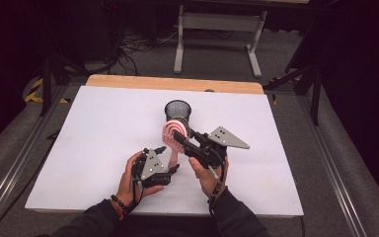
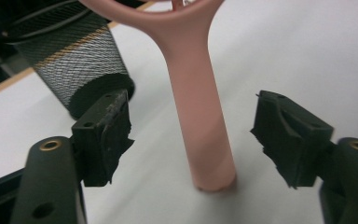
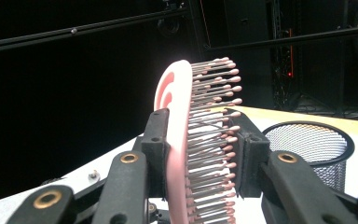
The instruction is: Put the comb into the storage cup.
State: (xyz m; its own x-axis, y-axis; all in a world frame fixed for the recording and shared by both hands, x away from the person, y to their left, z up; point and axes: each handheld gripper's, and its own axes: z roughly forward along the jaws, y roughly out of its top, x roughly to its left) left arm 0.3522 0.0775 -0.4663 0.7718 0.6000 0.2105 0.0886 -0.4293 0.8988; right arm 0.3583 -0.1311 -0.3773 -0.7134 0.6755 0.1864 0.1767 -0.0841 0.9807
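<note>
Presently the right gripper [image 1: 178,138] is clamped on the head of a pink hairbrush [image 1: 172,138]; in the right gripper view one pad bears on the smooth back of the hairbrush [image 3: 179,140] and the other on the bristle tips, with the head rising upright above the jaws; the black mesh cup [image 3: 310,147] stands just beyond and to the right of these jaws. The left gripper [image 2: 191,140] stands with its jaws apart, one on each side of the brush handle and neither pad touching it; the handle runs straight down between them and its end rests on the white table [image 2: 307,56]; the mesh cup [image 2: 72,65] sits past the left-hand jaw, near it. In the high view the left gripper [image 1: 170,160] lies low beside the handle, with the right gripper above it and the cup [image 1: 177,112] just behind the brush head.
</note>
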